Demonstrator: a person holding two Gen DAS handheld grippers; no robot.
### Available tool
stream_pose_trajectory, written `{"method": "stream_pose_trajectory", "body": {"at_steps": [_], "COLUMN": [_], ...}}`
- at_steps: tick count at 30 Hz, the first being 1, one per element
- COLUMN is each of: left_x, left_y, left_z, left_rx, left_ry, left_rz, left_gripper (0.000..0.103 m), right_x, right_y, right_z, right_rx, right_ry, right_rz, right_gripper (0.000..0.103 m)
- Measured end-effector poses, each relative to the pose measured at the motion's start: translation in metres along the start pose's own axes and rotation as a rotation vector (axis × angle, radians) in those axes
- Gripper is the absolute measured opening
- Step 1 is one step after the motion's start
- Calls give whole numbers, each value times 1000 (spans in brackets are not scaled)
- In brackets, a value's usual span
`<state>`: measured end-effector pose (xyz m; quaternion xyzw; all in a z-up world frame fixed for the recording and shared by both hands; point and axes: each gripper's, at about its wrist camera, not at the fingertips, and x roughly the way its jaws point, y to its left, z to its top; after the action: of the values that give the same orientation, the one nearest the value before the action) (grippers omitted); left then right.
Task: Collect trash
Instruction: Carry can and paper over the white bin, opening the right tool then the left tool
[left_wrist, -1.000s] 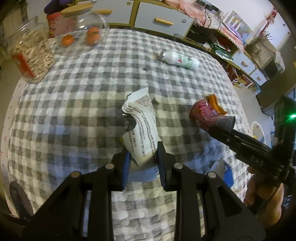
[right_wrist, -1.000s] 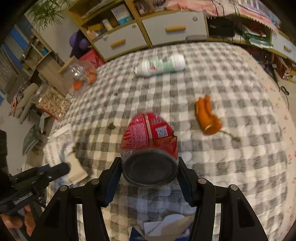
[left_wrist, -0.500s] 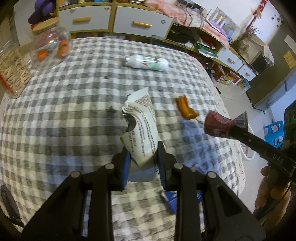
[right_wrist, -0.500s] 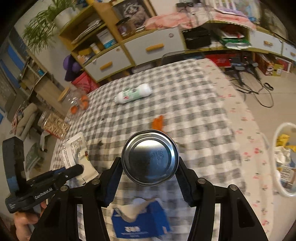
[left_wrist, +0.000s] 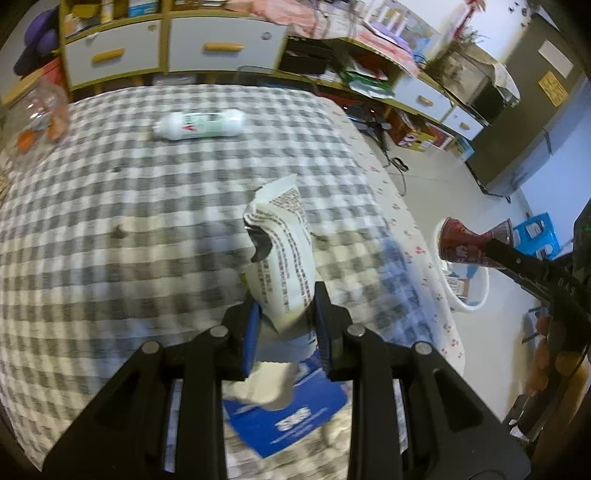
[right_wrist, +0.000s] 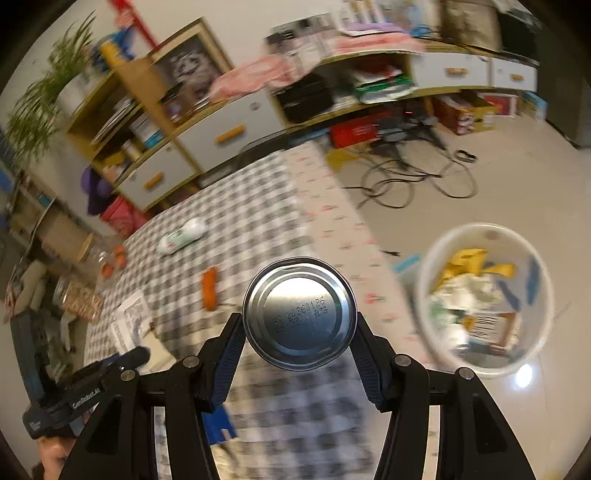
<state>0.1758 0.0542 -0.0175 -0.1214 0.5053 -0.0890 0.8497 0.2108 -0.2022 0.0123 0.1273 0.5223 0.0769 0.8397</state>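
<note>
left gripper clamped on a crumpled white paper wrapper with black print, blue pads pressed to its lower end, carried clear above the grey-and-white checked tablecloth. right gripper clamped on a red metal can, shiny silver base with a printed date code facing the camera; seen from the left wrist as a red body hanging past the table edge, over the white round plastic bin. same bin on the pale floor just off the table's right side, holding yellow, white and blue scraps and a barcoded carton. left on the cloth: a white plastic bottle with green-and-red label lying on its side near the far edge, an orange wrapper nearer the middle, a flat blue-and-white packet under the left gripper. glass jar with orange fruit at the far left corner, blurred.
</note>
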Motion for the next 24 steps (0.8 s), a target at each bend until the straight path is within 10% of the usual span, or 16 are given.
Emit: {"method": "stream_pose_trajectory", "body": {"at_steps": [24], "left_x": [37], "left_y": [-134], "left_z": [-11], "left_rx": [177], "left_ry": [3], "left_rz": [-131], "left_gripper": [30], "right_x": [-59], "right_y": [-163], "right_z": [-4], "right_rx": [309], "right_ry": [-52], "right_rz": [-145], "right_gripper": [71]}}
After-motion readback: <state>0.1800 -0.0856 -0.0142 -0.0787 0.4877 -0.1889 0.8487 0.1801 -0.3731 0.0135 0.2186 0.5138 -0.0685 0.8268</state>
